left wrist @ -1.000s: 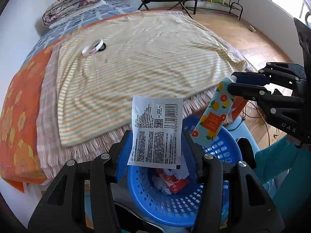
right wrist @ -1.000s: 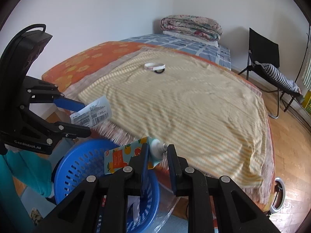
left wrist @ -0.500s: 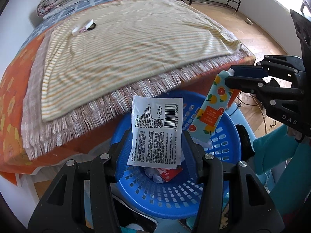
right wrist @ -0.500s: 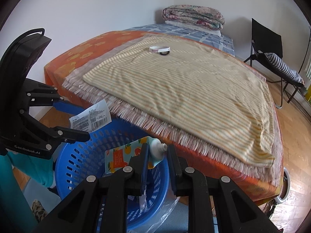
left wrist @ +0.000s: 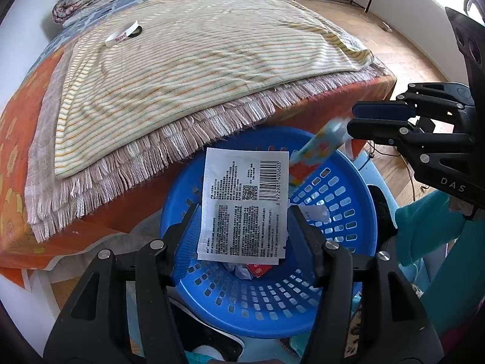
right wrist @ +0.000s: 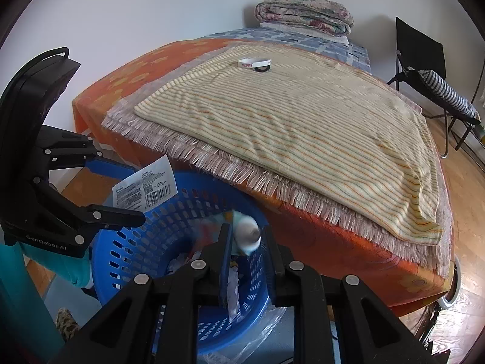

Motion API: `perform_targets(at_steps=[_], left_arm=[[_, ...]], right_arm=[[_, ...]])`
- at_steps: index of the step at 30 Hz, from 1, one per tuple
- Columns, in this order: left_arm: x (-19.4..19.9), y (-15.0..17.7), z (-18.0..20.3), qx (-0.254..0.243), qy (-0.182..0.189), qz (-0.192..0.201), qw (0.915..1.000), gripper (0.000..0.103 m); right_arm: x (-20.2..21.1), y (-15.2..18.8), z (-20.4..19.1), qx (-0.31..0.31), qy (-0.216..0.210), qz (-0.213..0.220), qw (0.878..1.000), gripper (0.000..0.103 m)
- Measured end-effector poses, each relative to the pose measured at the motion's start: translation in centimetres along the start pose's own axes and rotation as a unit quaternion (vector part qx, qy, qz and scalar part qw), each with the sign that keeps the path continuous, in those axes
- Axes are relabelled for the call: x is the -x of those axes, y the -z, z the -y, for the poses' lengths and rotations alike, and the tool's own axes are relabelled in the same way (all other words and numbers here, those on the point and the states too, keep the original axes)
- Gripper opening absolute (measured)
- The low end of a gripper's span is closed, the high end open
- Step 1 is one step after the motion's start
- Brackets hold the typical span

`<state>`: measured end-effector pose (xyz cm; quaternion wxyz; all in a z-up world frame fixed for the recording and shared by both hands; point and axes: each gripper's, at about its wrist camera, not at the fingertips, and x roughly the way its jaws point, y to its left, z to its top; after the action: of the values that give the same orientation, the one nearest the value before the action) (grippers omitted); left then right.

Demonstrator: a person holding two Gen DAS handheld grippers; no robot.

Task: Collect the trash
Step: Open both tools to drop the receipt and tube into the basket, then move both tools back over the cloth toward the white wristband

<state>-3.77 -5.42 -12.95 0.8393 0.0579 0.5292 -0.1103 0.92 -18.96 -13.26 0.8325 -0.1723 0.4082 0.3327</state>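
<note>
Left wrist view: the left tongs (left wrist: 242, 227) are gripping a white printed wrapper (left wrist: 244, 204) by its lower part, holding it upright, long axis vertical, barcode at the upper right, directly above the blue basket (left wrist: 348, 242). Crumpled white and red scraps (left wrist: 253, 271) are lying at the basket's bottom. At the right, the right tongs (left wrist: 353, 119) are reaching in sideways over the basket's far rim. A tube with orange fruit print (left wrist: 315, 151) is slanting from their tips down-left into the basket, motion-blurred, cap end uppermost at the tongs. Whether they are gripping it cannot be told here. The basket is sitting beside the bed (left wrist: 18, 163), under its fringed edge. A striped yellow blanket (left wrist: 194, 60) is covering the bed, with a white wristband (left wrist: 121, 34) lying on it.

Right wrist view: the right tongs (right wrist: 247, 239) are standing apart, with the tube's (right wrist: 242, 233) white cap end between them and its blurred body pointing away and left, down into the basket (right wrist: 145, 242). The cap looks loose in the gap. The left tongs (right wrist: 133, 188) are pinching the wrapper (right wrist: 145, 186) above the basket's left rim. A folded quilt (right wrist: 303, 15) is resting at the bed's head, a black folding chair (right wrist: 424, 60) is standing by the wall, and the floor (right wrist: 466, 206) is wood.
</note>
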Motion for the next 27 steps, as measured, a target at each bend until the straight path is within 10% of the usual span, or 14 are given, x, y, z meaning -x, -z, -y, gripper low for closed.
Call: perform_targets(at_steps=[27], left_arm=[[-1.0,0.2,0.1,-0.004,-0.008,-0.015,0.9998,0.077]], right_arm=[[-0.2,-0.3,1.3,-0.044,0.021,0.004,0.999,0.091]])
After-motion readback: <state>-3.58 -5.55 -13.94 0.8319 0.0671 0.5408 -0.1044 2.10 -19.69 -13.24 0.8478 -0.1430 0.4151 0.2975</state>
